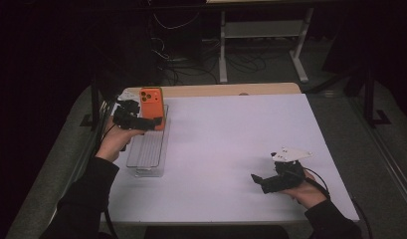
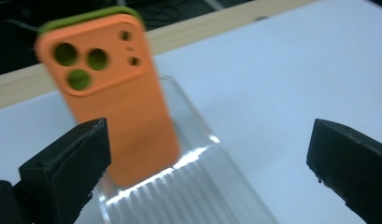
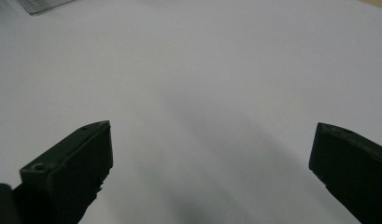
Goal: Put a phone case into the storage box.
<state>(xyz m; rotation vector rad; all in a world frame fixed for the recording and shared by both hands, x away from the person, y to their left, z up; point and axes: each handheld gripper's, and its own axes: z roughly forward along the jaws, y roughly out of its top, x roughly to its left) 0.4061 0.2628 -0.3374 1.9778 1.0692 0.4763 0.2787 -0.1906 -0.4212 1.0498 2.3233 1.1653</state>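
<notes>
High view: left gripper (image 1: pixel 141 121), jaws apart, beside orange phone case (image 1: pixel 152 107) leaning in clear tray (image 1: pixel 147 149), upper left; right gripper (image 1: pixel 258 179) spread, idle lower right. Next, probably: close on case.

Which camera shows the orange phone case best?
The left gripper view: the case is close, camera holes clear, standing in the clear tray between open jaws. The high view shows it small, at the tray's far end. The right gripper view shows white table.
</notes>
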